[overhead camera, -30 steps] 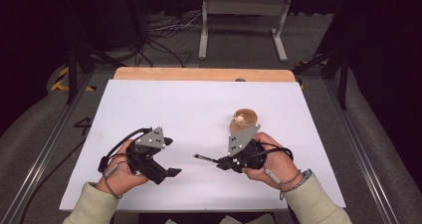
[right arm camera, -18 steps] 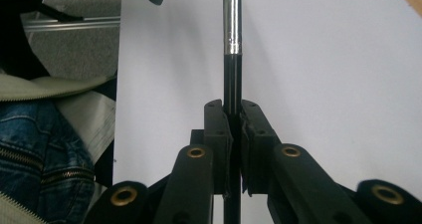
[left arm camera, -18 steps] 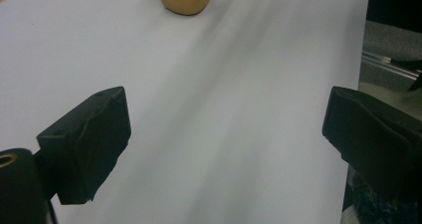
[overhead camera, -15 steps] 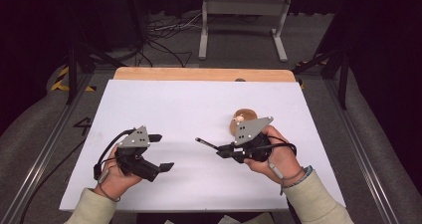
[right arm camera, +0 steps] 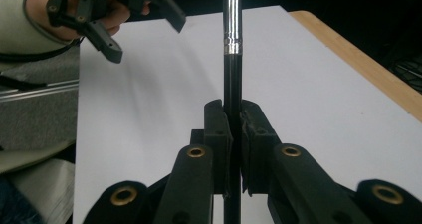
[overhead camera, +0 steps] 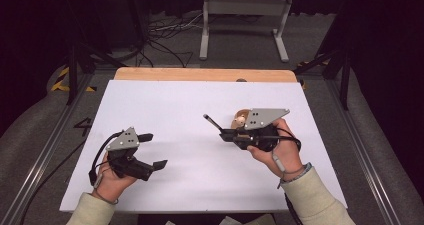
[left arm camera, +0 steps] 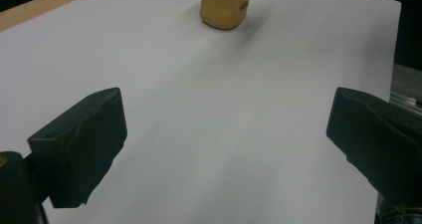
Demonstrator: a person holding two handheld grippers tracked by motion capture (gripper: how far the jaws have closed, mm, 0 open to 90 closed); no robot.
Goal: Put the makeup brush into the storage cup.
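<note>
Your right tongs (overhead camera: 226, 133) are clamped on a thin black-and-silver rod (right arm camera: 232, 50), held above the desk (overhead camera: 200, 105) near the tan jar (left arm camera: 225, 6). The grip sits low on its length, so it may pivot or slip. Your left tongs (overhead camera: 156, 150) stand apart, holding nothing.

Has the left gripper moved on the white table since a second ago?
Yes. The left gripper, jaws open, has slid toward the near edge of the white table, away from the wooden strip.
</note>
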